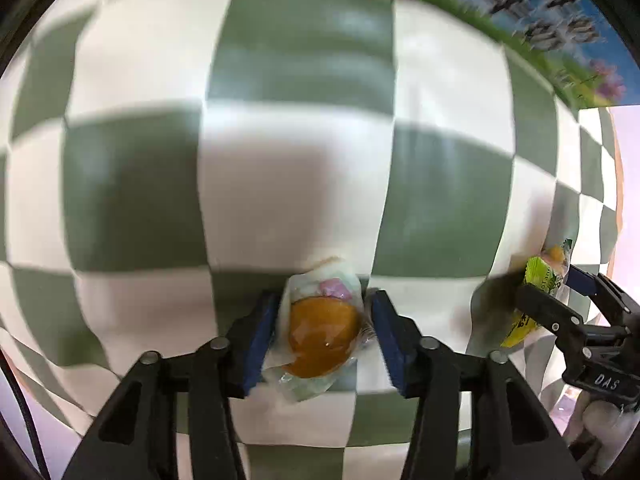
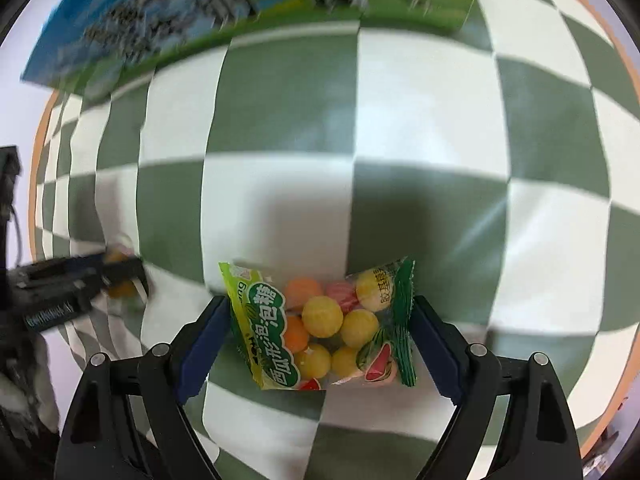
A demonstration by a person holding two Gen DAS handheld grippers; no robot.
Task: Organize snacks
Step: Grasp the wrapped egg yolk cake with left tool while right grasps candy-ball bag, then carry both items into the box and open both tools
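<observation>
The clear-wrapped orange jelly snack lies gripped between the left hand-held gripper's pads, while the right hand-held gripper clamps the green bubble-gum bag across its long axis.

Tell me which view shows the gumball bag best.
The right wrist view: the gumball bag sits centred and sharp between the right gripper's jaws, balls and print visible. The left wrist view shows only a sliver at its right edge, mostly hidden by that gripper.

We see a matt green-and-white checked cloth under a glossy clear plastic gumball packet and a shiny film-wrapped orange pastry.
</observation>
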